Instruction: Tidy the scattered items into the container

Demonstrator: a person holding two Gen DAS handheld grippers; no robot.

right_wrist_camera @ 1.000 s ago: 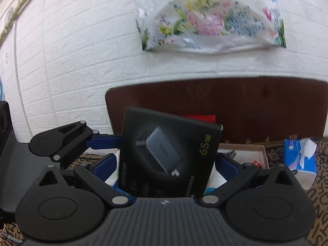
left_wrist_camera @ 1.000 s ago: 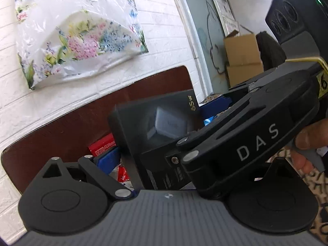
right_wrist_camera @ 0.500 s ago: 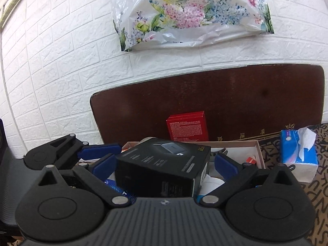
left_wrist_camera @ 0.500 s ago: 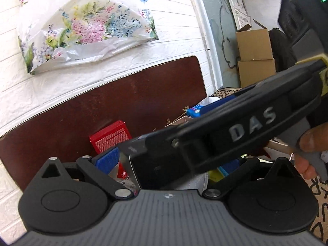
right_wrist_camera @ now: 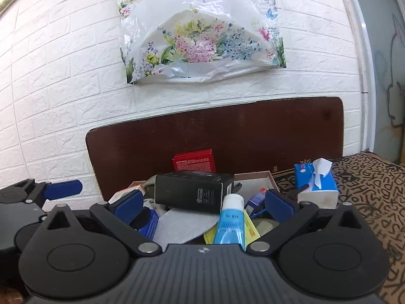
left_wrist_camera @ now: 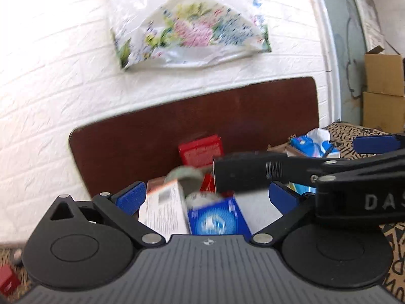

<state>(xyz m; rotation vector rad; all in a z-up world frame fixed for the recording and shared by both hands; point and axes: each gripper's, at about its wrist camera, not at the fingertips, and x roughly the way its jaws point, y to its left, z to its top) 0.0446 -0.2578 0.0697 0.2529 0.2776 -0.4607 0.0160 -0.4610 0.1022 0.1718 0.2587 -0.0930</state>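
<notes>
The black charger box (right_wrist_camera: 193, 191) lies flat on the pile inside the cardboard container (right_wrist_camera: 255, 177); it also shows in the left wrist view (left_wrist_camera: 243, 174). My right gripper (right_wrist_camera: 202, 202) is open, its blue pads on either side of the box and apart from it. A blue tube (right_wrist_camera: 231, 221) and grey cloth (right_wrist_camera: 184, 224) lie below it. My left gripper (left_wrist_camera: 206, 197) is open and empty over a white carton (left_wrist_camera: 164, 210) and a blue packet (left_wrist_camera: 215, 219). The view is blurred.
A red box (right_wrist_camera: 194, 160) stands behind the container against a dark brown board (right_wrist_camera: 253, 131). A blue tissue pack (right_wrist_camera: 316, 179) sits on the patterned cloth at the right. A floral bag (right_wrist_camera: 200, 33) hangs on the white brick wall.
My right gripper tilted the black box from upright to flat, set it on the pile in the container and opened off it. My left gripper drew back to the left.
</notes>
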